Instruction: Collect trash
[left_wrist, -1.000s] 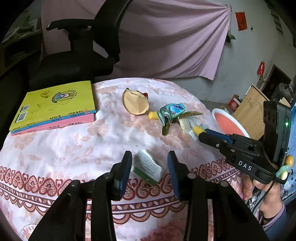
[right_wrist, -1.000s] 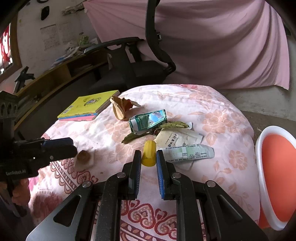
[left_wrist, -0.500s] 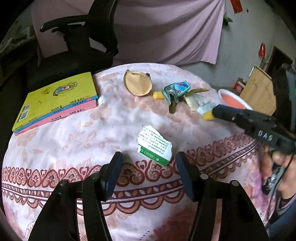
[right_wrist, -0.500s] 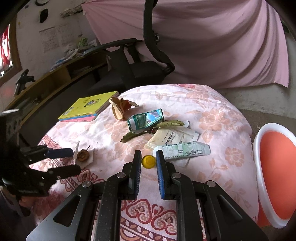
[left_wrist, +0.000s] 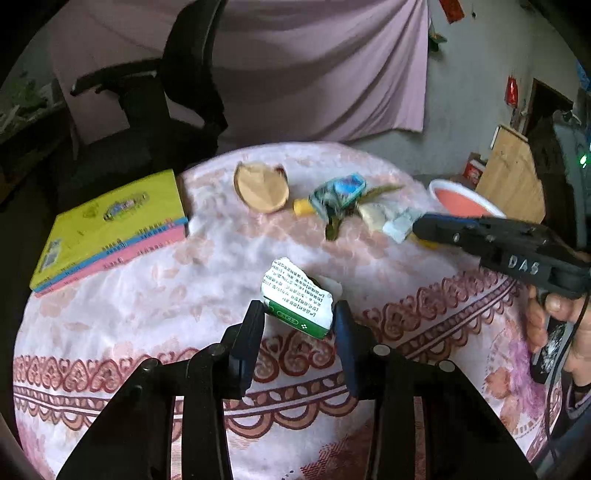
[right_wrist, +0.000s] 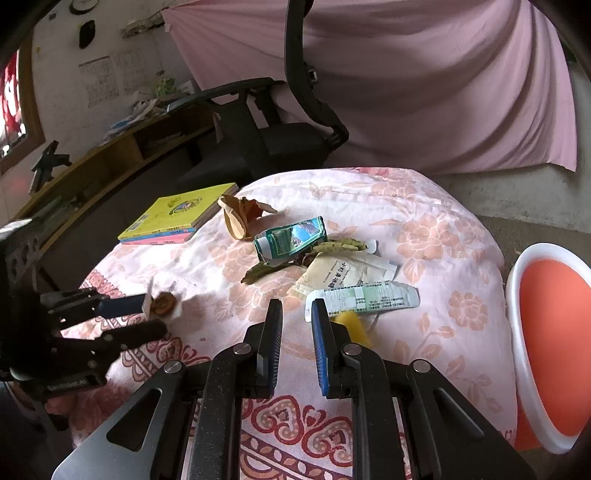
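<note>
My left gripper (left_wrist: 298, 310) is closing, and its pads touch both sides of a torn green and white carton piece (left_wrist: 295, 295) on the flowered tablecloth (left_wrist: 147, 295). In the right wrist view this gripper (right_wrist: 153, 314) sits at the left around that scrap. My right gripper (right_wrist: 297, 308) keeps a narrow gap with nothing in it. A yellow cap (right_wrist: 352, 325) lies just right of its right finger, under a white printed strip (right_wrist: 362, 295). Further back lie a beige sachet (right_wrist: 332, 275), a green-blue wrapper (right_wrist: 291, 238) and a dry brown husk (right_wrist: 240, 218).
Yellow and pink books (left_wrist: 110, 218) lie at the table's left edge. A black office chair (left_wrist: 166, 122) stands behind the table. An orange tub with a white rim (right_wrist: 554, 343) stands on the floor to the right. A wooden shelf (right_wrist: 110, 166) runs along the left wall.
The left jaws widened, then came in around the carton piece. The yellow cap left the right gripper's tips and now lies on the cloth beside its right finger.
</note>
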